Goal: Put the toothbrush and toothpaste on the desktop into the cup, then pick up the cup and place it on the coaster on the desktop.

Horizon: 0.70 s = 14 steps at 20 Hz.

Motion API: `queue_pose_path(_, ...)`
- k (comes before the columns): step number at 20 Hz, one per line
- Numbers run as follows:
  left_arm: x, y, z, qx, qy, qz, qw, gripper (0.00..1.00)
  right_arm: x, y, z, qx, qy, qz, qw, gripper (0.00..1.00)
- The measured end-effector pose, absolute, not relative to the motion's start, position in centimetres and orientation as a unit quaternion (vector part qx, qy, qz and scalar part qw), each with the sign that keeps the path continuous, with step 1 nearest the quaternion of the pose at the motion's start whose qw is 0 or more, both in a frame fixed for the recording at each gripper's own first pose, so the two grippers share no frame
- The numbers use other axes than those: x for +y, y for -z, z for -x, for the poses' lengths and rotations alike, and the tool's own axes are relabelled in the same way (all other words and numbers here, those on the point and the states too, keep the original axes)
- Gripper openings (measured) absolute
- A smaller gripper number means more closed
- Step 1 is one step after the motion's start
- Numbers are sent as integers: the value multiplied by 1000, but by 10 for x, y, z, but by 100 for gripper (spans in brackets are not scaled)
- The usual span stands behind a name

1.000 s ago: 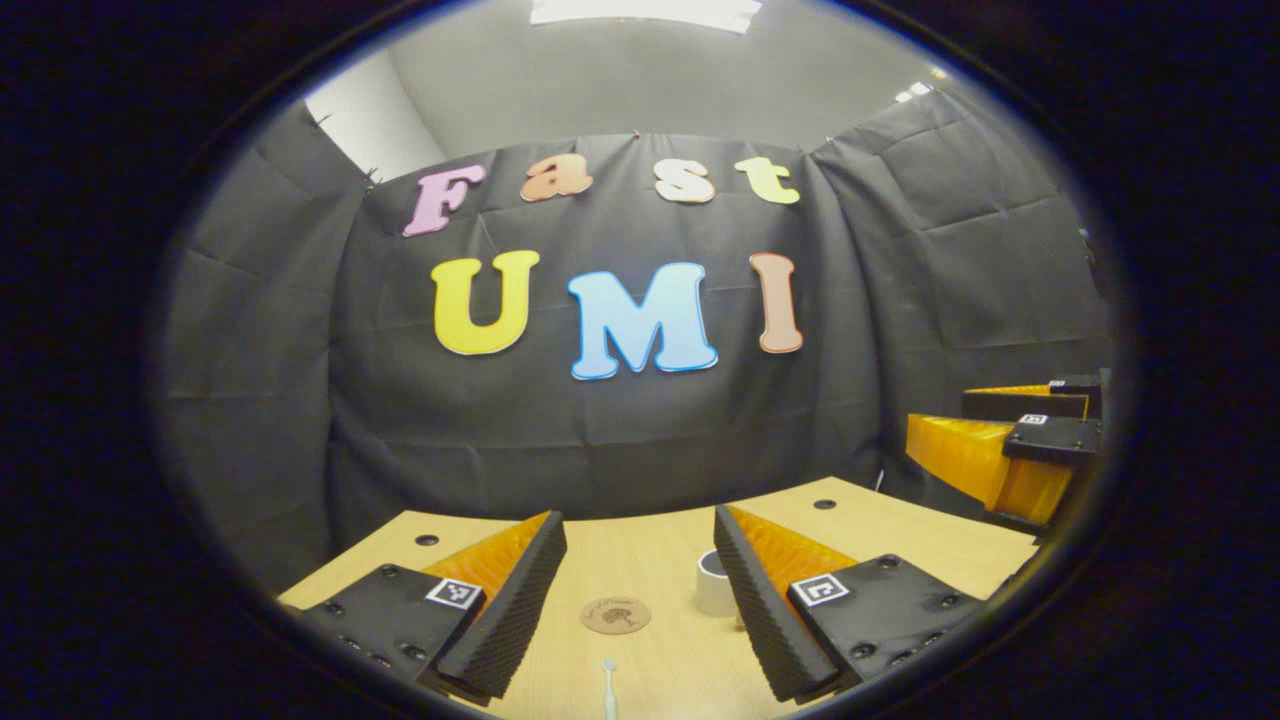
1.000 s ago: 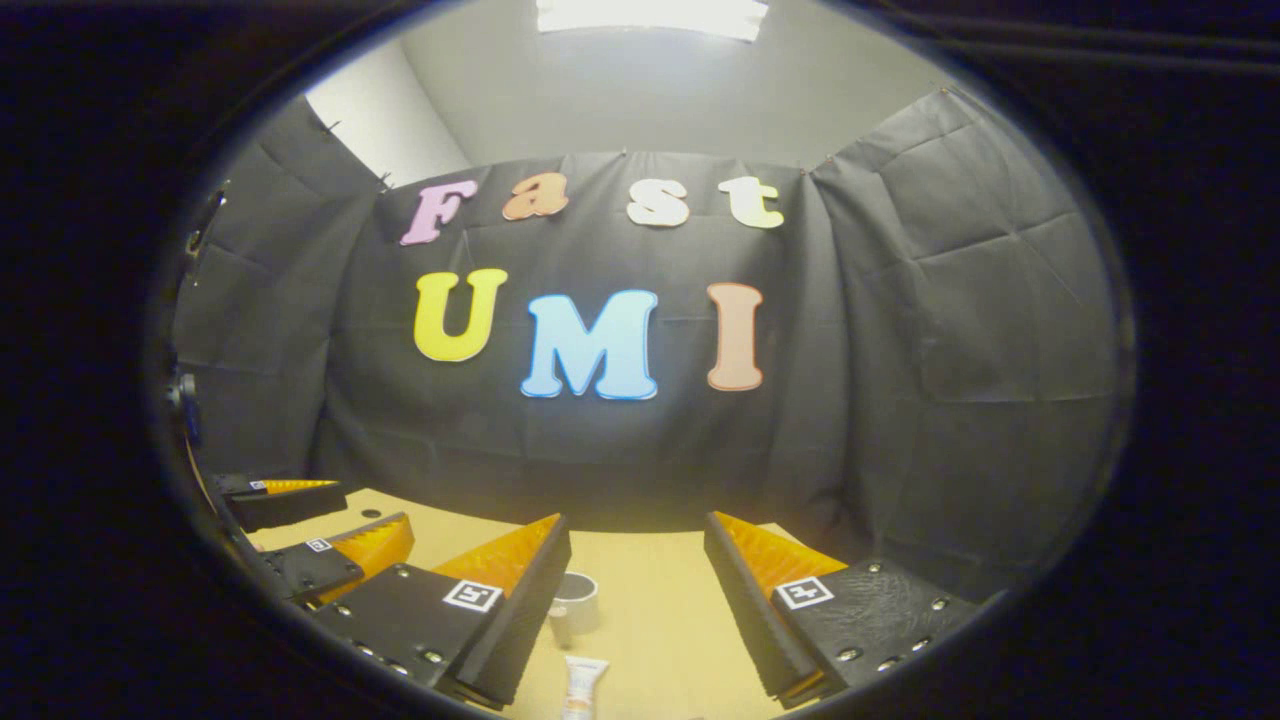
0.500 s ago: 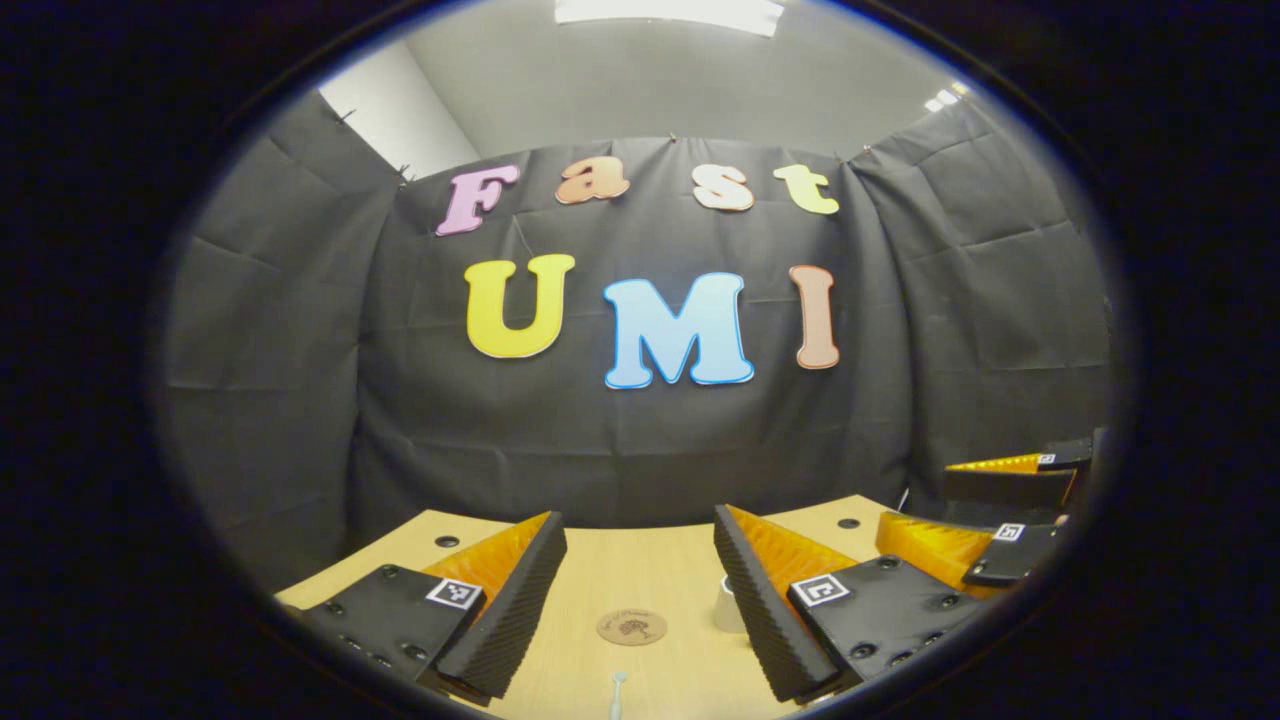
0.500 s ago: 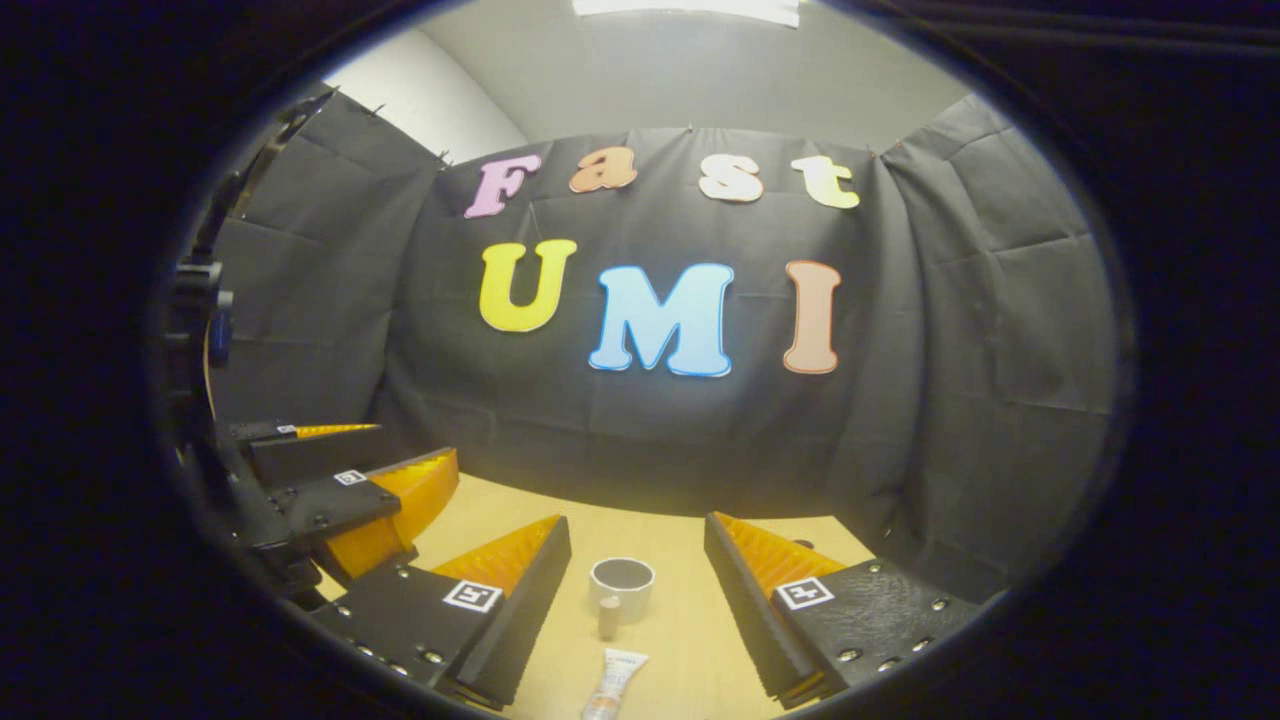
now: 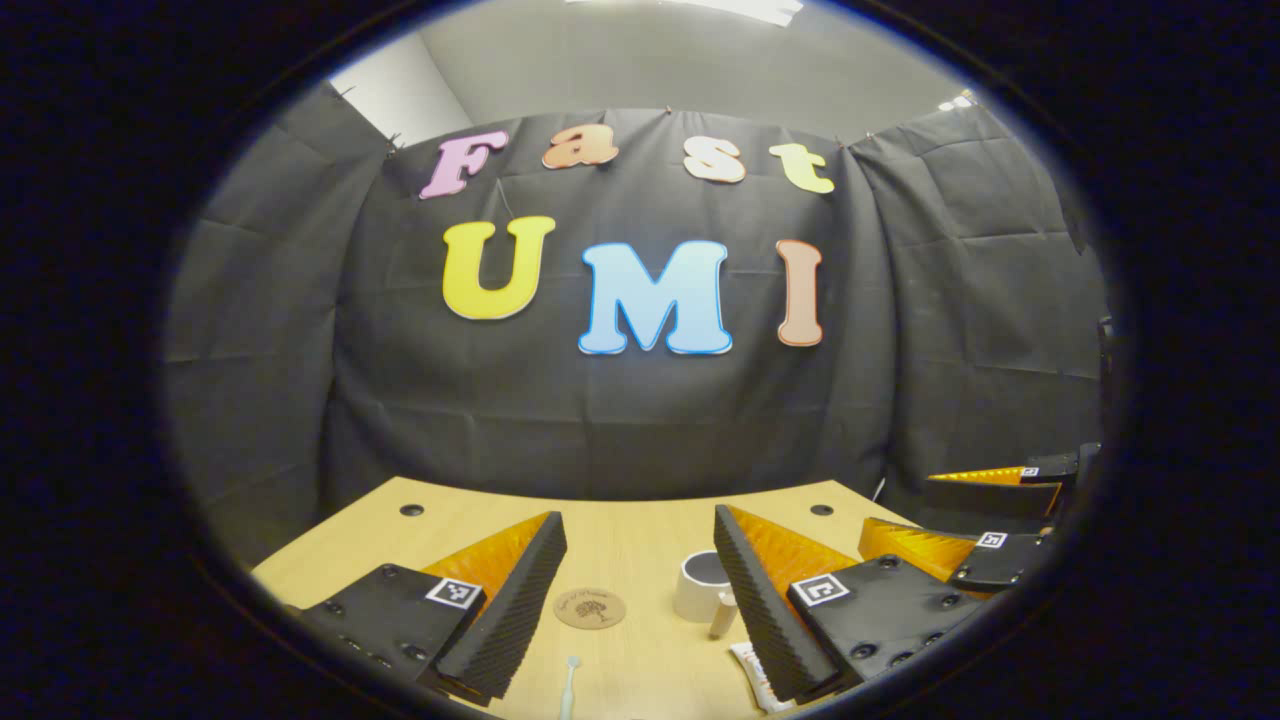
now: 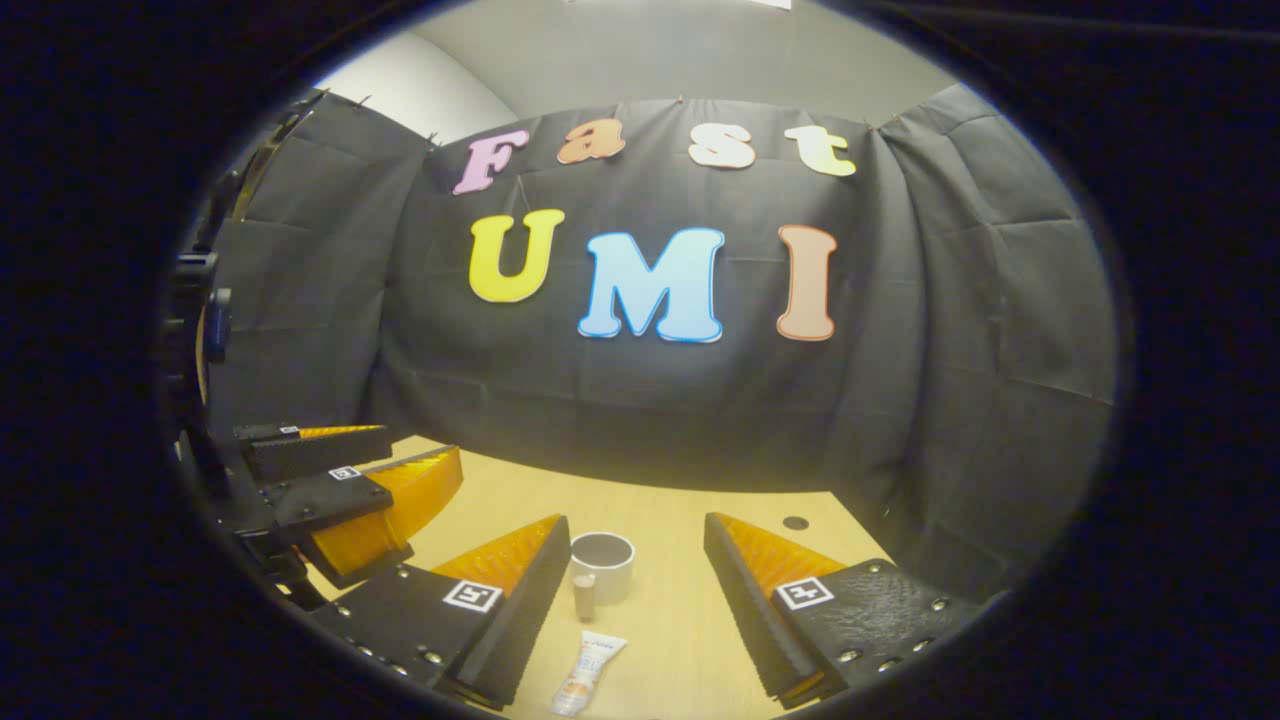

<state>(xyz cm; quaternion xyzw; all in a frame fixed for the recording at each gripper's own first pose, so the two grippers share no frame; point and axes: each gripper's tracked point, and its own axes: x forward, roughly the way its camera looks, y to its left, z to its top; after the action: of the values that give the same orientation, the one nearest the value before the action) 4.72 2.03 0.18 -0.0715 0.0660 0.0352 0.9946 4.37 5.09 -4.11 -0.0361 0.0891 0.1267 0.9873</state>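
A white cup stands on the wooden desk, with a short handle-like stub in front of it. Left of the cup lies a round brown coaster. A white toothbrush lies near the bottom edge, and the toothpaste lies partly behind one finger. My left gripper hovers open above the desk, holding nothing. In the right gripper view the cup is ahead and the toothpaste lies lengthwise between the fingers. My right gripper is open and holds nothing.
The right gripper shows at the right edge of the left gripper view, and the left gripper at the left of the right gripper view, both open. Small round holes sit near the desk's far corners. Black cloth backs the desk.
Both cameras have shifted and tipped down, so more desk shows. The toothpaste has come into the left gripper view. Both grippers stayed open, and nothing on the desk has moved.
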Motion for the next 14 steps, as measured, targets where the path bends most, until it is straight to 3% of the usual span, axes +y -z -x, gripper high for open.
queue_pose_path(3, 18, 27, -52, 111, -33, 65, 991, 99, 52, 66, -45, 133, -131, 35, 982, 84)
queue_pose_path(10, 17, 95, -59, 215, -14, 81, 973, 94, 62, 129, -50, 255, -131, 24, 958, 84)
queue_pose_path(14, 21, 138, -59, 286, -14, 84, 954, 99, 78, 163, -47, 322, -142, 13, 936, 84)
